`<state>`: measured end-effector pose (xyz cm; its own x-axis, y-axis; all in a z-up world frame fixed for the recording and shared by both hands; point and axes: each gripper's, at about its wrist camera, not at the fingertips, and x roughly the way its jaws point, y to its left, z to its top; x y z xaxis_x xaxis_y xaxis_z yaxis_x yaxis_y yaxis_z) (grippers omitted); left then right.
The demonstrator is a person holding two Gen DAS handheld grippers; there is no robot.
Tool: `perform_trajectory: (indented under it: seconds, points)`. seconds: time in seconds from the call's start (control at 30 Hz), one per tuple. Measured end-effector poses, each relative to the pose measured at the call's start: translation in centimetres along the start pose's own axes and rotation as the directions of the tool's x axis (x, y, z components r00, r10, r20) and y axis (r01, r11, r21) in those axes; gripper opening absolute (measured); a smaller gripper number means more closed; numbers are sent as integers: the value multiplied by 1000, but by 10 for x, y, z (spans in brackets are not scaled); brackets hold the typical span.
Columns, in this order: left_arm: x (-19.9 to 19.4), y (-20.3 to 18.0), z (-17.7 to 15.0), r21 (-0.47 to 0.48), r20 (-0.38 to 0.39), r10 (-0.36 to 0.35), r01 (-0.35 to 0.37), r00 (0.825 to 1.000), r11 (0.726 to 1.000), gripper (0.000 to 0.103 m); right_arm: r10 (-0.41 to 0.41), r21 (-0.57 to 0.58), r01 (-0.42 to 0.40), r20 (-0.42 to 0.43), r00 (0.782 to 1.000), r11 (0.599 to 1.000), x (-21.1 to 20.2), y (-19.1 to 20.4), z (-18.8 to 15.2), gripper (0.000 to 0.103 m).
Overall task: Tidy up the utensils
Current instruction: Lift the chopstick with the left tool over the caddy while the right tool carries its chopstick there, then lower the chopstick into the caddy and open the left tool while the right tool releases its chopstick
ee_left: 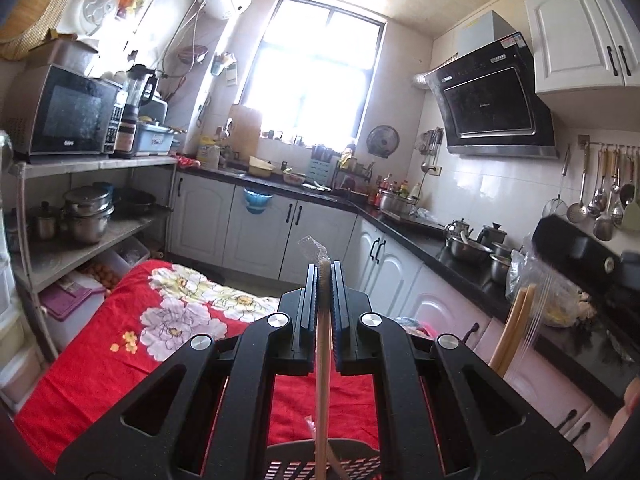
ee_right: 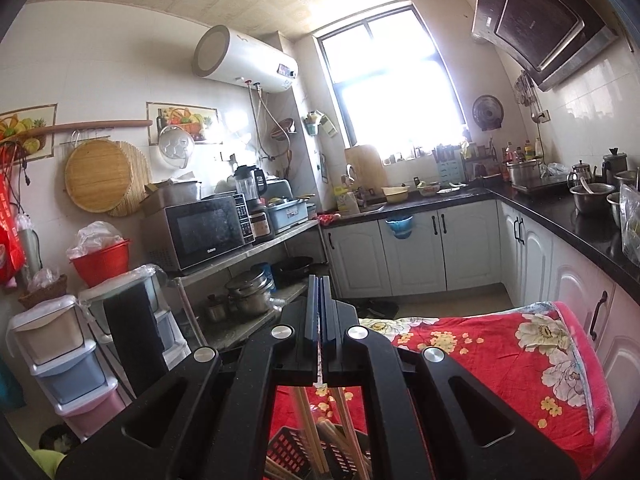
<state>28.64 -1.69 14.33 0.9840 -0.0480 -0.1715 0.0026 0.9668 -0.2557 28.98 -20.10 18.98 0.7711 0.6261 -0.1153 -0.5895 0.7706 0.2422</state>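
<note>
My left gripper [ee_left: 325,280] is shut on a pale wooden utensil handle [ee_left: 323,360] that runs down between the jaws toward a black slotted basket [ee_left: 304,460] on the red floral cloth; crinkled clear wrap [ee_left: 314,248] sticks out past the fingertips. My right gripper [ee_right: 319,292] is shut, and a thin clear plastic edge [ee_right: 318,360] seems pinched between the jaws. Below it several wooden chopsticks [ee_right: 320,448] stand in the black slotted basket [ee_right: 288,452]. In the left wrist view, more chopsticks in a clear sleeve [ee_left: 516,328] hang blurred at the right.
A table with a red floral cloth [ee_left: 120,360] [ee_right: 500,360] lies under both grippers. A metal shelf with a microwave [ee_left: 64,116] and pots stands to the left. Black countertops [ee_left: 460,248] with pots run along the right, white cabinets below.
</note>
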Motion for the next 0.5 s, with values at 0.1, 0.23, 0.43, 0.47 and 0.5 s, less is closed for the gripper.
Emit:
perform_trajectory:
  seconds: [0.1, 0.23, 0.43, 0.47, 0.5]
  points:
    - [4, 3, -7, -6, -13, -4, 4, 1000, 1000, 3, -11, 4, 11, -6, 1000, 1000, 6, -4, -5, 1]
    - [5, 6, -16, -12, -21, -23, 23, 1000, 1000, 3, -20, 17, 20, -21, 1000, 1000, 12, -11, -13, 1]
    - [4, 8, -25, -9, -31, -39, 39, 999, 999, 3, -34, 43, 36, -48, 998, 998, 20, -20, -26, 1]
    - [3, 9, -27, -7, -30, -39, 39, 999, 999, 3, -37, 46, 40, -51, 998, 998, 20, -22, -28, 1]
    - [2, 10, -28, -6, -28, -38, 38, 999, 999, 3, -42, 53, 45, -56, 998, 998, 21, -24, -31, 1]
